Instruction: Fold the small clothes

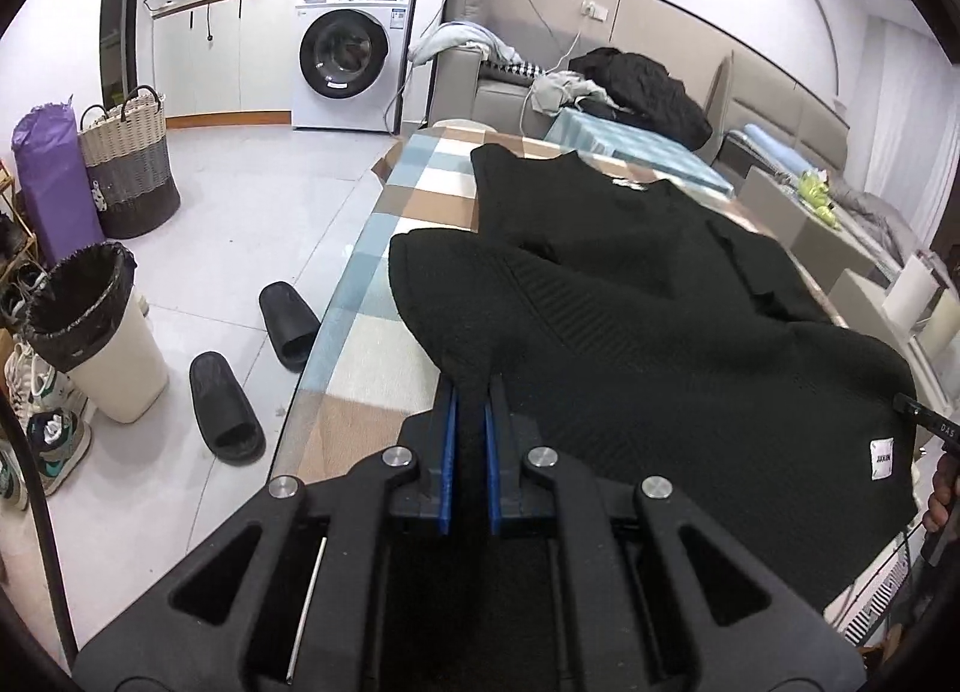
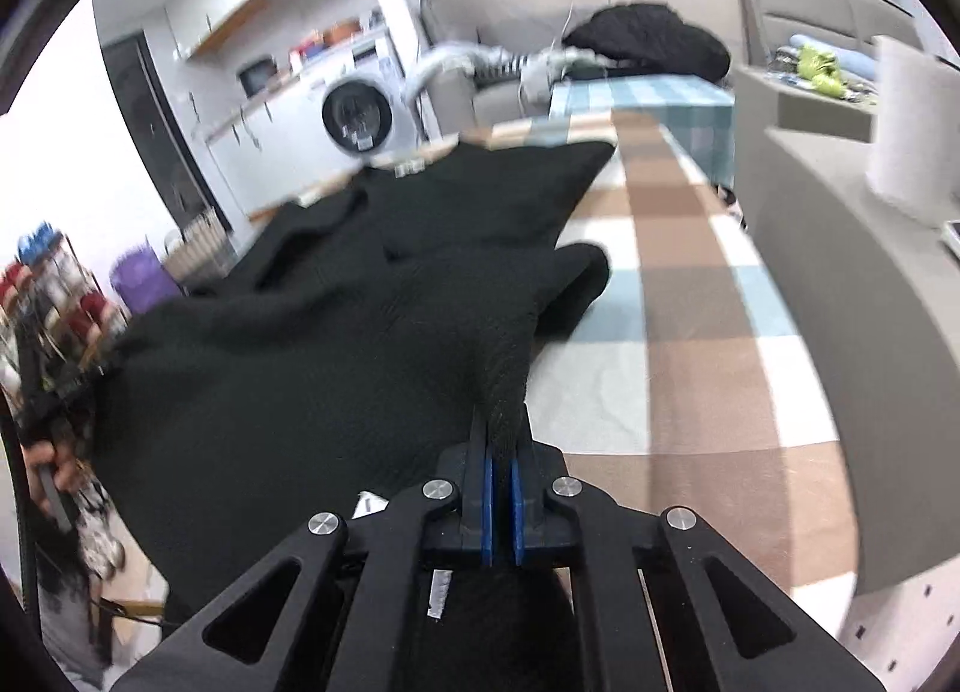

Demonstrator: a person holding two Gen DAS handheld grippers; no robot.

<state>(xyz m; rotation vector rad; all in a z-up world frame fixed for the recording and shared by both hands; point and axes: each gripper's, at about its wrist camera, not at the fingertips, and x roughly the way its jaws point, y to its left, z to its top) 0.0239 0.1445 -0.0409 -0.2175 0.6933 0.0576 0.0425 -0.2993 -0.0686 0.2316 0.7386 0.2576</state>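
A: Why is the black knit sweater (image 1: 630, 296) bunched up at the near edge like that?

B: Each gripper has caught a bottom corner of it. The left gripper (image 1: 472, 392) has its blue-padded fingers (image 1: 447, 452) pressed together on a pinch of hem, and the right gripper (image 2: 503, 434) is doing the same at the other corner, fingers (image 2: 487, 494) nipped on a peak of fabric.

A: So the hem is raised?

B: It looks lifted just off the checked bench (image 1: 384, 344), probably to carry it forward over the body for the first fold.

A: And the rest of the garment?

B: It runs away from both sets of fingers. The collar with its label (image 1: 629, 185) lies at the far end, flat on the bench. A sleeve (image 2: 576, 278) sits just beyond the right fingers, slightly to their outer side. Between the two grips the hem sags in a slack drape.

A: Anything near the left fingers besides cloth?

B: Only bare bench to their outer side.
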